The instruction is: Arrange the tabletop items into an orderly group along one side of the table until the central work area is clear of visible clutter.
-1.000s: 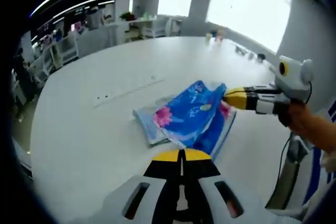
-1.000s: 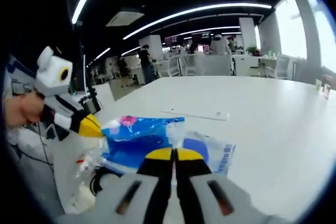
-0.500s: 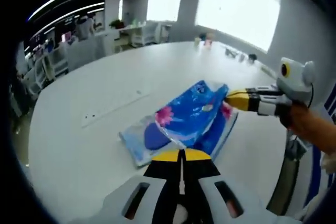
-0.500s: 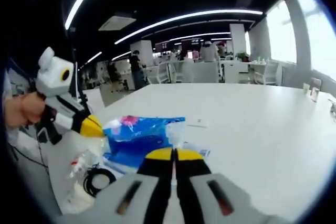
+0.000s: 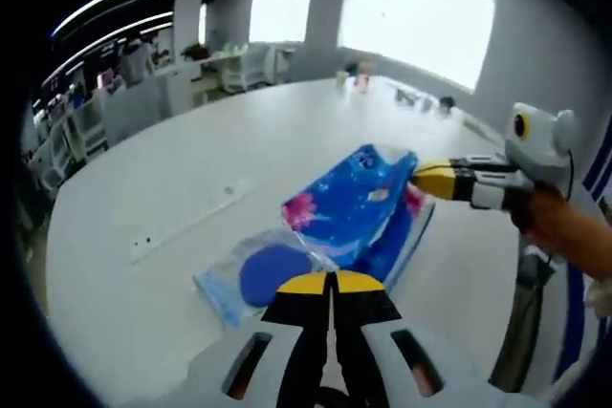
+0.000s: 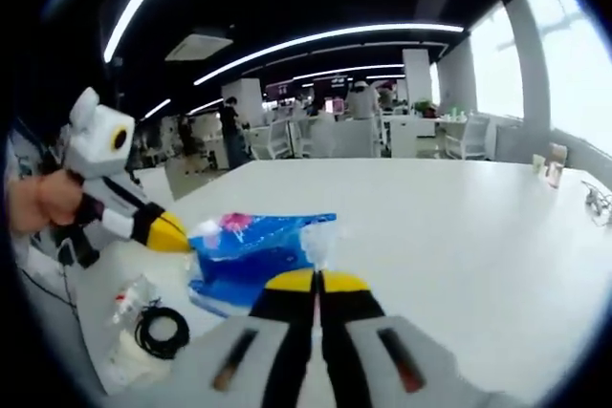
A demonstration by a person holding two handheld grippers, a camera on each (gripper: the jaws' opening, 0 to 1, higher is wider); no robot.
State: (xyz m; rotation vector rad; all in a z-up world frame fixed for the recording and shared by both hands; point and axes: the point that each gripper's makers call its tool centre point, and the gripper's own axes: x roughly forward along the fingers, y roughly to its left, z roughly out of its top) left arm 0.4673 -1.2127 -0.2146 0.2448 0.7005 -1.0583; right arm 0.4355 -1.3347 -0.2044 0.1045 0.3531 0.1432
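Observation:
A blue flower-print plastic bag [image 5: 352, 209] hangs between the two grippers, just above the white table [image 5: 143, 169]. My left gripper [image 5: 330, 282] is shut on its near edge. My right gripper [image 5: 418, 179] comes in from the right and is shut on the far corner. In the right gripper view the same bag [image 6: 251, 250] spreads to the left of my right gripper [image 6: 316, 281], and the left gripper [image 6: 172, 234] pinches its left end. A clear packet with a round blue item [image 5: 263, 274] lies flat on the table beside the bag.
A long white strip [image 5: 186, 224] lies on the table to the left. A coiled black cable [image 6: 160, 332] in clear wrap sits near the table edge. Small items [image 5: 421, 97] stand at the far end. Office desks and chairs fill the background.
Both grippers have carried the blue bag sideways, off the clear packet, so its blue disc now shows in the left gripper view. The printed packet has left the right gripper view.

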